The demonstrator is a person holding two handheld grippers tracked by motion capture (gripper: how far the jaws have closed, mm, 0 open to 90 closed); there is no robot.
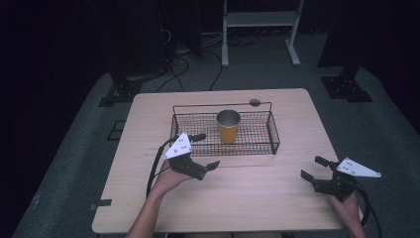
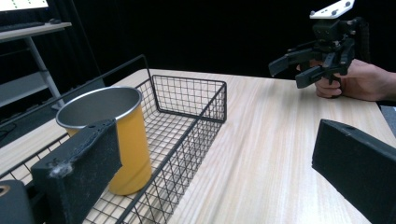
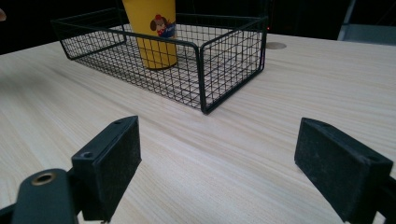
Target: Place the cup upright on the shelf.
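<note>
This looks like a lab or test room, because a plain wooden table (image 1: 247, 198) stands alone on a grey floor (image 1: 74, 173) with dark walls all around, black cables (image 1: 183, 64) lie loose behind it, and black stand feet (image 1: 346, 87) and a white metal rack (image 1: 260, 22) sit nearby.

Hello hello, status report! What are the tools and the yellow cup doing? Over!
Left tool open, at the wire basket's near-left corner. Right tool open, over bare table. Yellow cup upright inside basket, untouched. Nothing blocking.
</note>
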